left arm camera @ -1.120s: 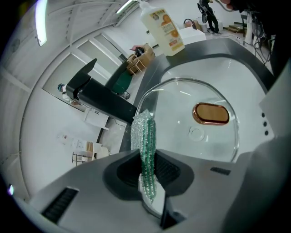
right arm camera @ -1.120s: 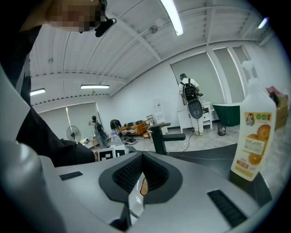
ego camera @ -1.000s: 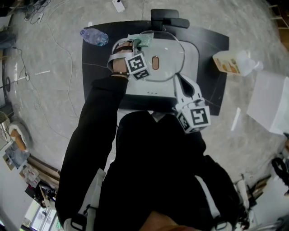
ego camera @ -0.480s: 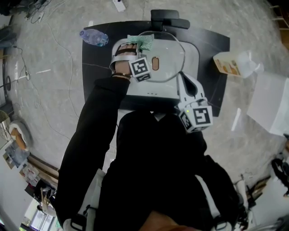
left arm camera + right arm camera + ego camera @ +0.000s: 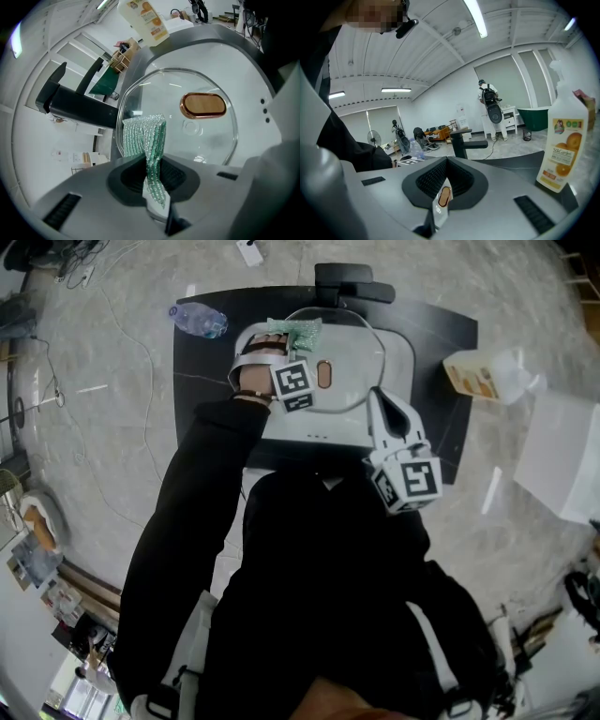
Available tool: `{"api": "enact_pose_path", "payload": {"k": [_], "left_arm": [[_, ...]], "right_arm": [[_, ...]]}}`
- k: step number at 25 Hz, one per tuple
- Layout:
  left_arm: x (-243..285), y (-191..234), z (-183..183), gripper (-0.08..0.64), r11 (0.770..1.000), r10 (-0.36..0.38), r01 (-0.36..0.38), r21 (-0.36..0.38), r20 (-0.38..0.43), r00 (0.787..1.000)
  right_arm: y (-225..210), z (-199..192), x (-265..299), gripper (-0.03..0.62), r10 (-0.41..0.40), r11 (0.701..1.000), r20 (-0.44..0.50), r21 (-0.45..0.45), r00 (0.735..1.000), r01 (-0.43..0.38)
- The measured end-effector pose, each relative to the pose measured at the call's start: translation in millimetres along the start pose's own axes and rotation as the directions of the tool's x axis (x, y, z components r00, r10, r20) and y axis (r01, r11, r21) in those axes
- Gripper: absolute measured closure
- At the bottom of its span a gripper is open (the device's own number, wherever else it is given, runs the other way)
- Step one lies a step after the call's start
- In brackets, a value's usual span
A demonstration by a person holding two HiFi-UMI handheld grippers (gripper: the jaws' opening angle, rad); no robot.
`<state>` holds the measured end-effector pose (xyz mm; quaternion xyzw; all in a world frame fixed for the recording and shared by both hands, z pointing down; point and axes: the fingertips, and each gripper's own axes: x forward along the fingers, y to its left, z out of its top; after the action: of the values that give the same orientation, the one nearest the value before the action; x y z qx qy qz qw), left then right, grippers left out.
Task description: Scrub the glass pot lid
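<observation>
The left gripper (image 5: 153, 180) has its jaws clenched on a folded green scrub cloth (image 5: 143, 136), which stands out in front of them. The free end of the cloth lies at the left rim of the glass pot lid (image 5: 187, 140), and it seems to touch the glass there. From these jaws the bare glass spreads ahead and to the right, with the copper handle (image 5: 204, 104) in the middle, its long axis crosswise to the jaws. I judge that the next stroke must go to the right, over the handle. The right gripper (image 5: 440, 199) grasps the opposite rim of the lid and so is the holding one. The lid lies in the white sink (image 5: 243, 61), beside the black faucet (image 5: 75, 101).
</observation>
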<state>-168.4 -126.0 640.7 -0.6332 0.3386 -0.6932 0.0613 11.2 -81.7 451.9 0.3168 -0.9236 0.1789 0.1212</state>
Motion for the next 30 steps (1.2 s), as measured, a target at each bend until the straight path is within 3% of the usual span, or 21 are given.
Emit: {"api": "enact_pose_path", "payload": {"k": [17, 30], "left_arm": [[-6.2, -34.7, -0.2, 0.503, 0.996, -0.064, 0.066, 0.065, -0.023, 0.998], [-9.6, -53.7, -4.7, 0.505, 0.995, -0.089, 0.090, 0.039, -0.027, 0.996]], "right_arm": [[5.5, -3.5, -4.5, 0.592, 0.000, 1.000, -0.001, -0.004, 1.000, 0.000], [9.2, -6.3, -8.3, 0.592, 0.001, 1.000, 0.003, -0.007, 1.000, -0.001]]}}
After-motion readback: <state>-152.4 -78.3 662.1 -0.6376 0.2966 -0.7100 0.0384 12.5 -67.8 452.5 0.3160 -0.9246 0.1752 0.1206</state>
